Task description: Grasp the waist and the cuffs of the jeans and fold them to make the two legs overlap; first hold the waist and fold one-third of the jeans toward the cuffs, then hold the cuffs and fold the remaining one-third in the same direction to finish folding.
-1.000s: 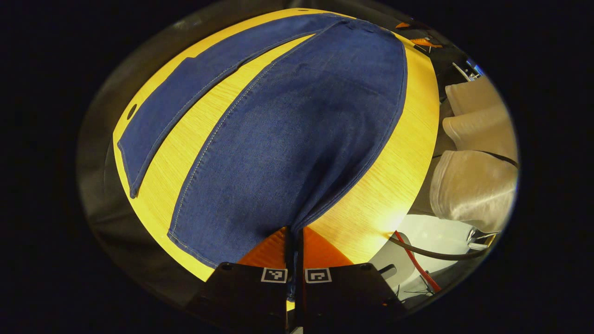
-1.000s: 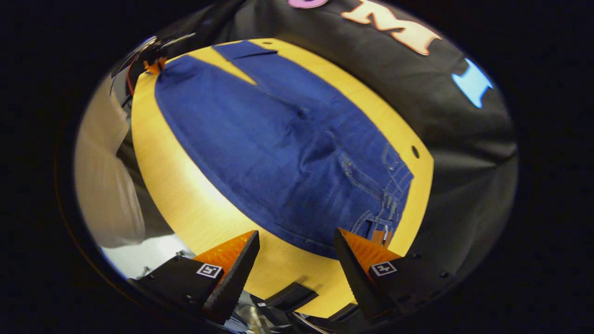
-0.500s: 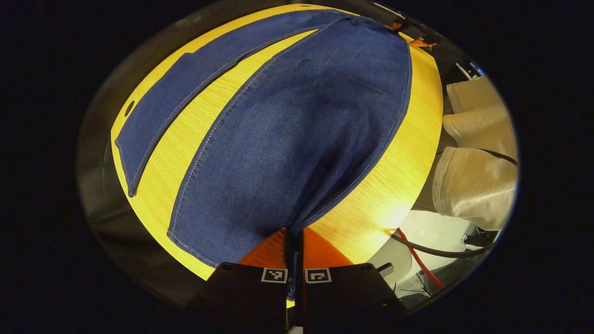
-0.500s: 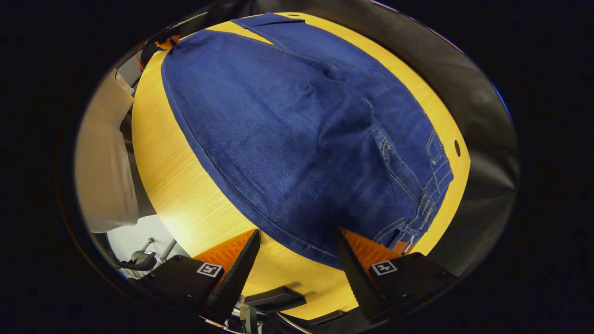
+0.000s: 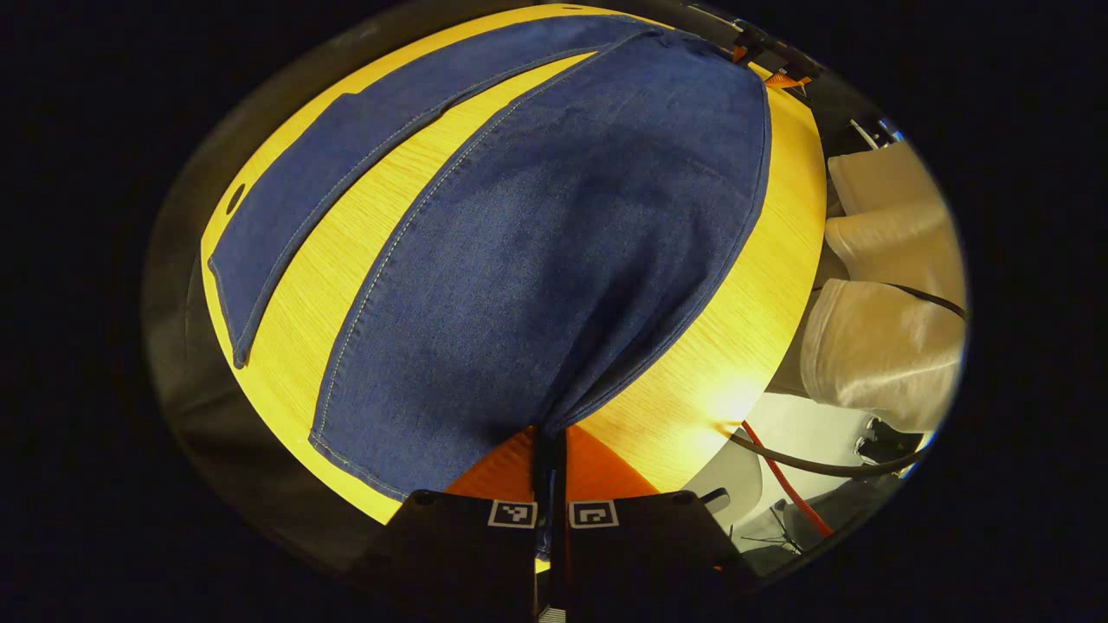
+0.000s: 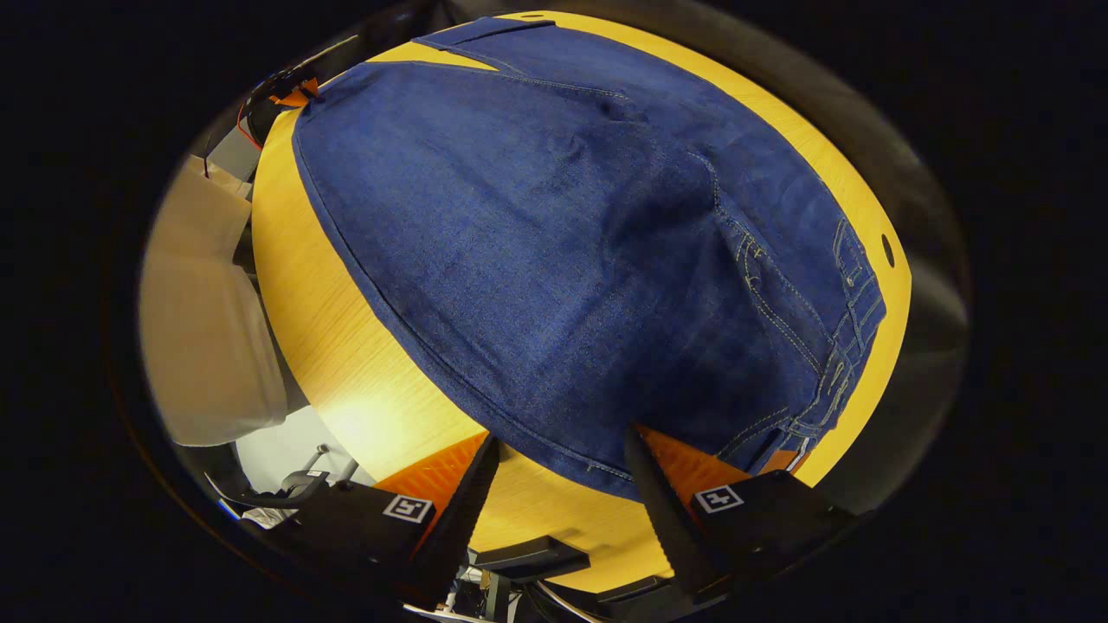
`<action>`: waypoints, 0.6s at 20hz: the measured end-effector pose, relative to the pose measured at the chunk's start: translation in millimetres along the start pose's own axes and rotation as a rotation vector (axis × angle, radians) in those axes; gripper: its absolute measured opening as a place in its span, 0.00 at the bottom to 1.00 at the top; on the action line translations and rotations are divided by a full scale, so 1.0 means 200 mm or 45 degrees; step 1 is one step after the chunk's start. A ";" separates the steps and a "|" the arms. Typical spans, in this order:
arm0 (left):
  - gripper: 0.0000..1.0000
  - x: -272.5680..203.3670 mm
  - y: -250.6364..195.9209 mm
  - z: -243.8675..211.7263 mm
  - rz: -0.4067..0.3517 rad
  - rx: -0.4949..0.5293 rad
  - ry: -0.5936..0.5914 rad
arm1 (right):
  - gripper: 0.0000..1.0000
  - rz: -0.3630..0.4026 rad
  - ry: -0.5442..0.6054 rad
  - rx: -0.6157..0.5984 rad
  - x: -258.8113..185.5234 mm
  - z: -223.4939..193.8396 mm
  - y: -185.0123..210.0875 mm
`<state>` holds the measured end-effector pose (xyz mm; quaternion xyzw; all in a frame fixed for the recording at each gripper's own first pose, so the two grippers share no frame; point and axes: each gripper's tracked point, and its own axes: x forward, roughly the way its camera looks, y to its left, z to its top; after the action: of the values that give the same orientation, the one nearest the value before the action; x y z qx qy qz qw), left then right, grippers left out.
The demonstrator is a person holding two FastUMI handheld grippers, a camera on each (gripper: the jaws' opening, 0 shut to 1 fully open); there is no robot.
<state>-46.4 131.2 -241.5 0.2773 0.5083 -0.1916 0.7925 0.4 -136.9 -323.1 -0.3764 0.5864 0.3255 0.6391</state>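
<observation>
Denim is pinched between the left gripper's (image 5: 549, 450) closed jaws at the bottom centre of the left gripper view: they are clenched on the cuff corner of the near leg, and the cloth rises from them in a taut ridge. The right gripper (image 6: 558, 454) has its jaws spread wide at the bottom of the right gripper view, straddling the hem edge near the waist, grasping nothing.

My guess at the risk: if the right jaws close too shallow on that edge they may catch only one layer or slide off the thick waistband seam, so the leg would lift unevenly and twist. The left pinch is on a small corner and could slip under pull, or drag the whole garment across the smooth table (image 5: 736, 285).

The jeans (image 5: 554, 234) lie flat on the yellow wooden table, dark blue, legs apart. The far leg (image 5: 346, 164) runs toward the upper left of the left gripper view, with bare wood between the two. Belt loops and pocket stitching (image 6: 831, 346) sit at the right of the right gripper view.
</observation>
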 end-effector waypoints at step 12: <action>0.00 0.00 0.00 0.02 -0.008 -0.068 -0.051 | 0.52 -0.048 -0.130 0.280 -0.03 0.10 -0.07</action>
<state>-42.9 129.3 -240.6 0.2506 0.4982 -0.1861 0.8090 21.5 -126.4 -314.4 -0.2978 0.5780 0.2658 0.7118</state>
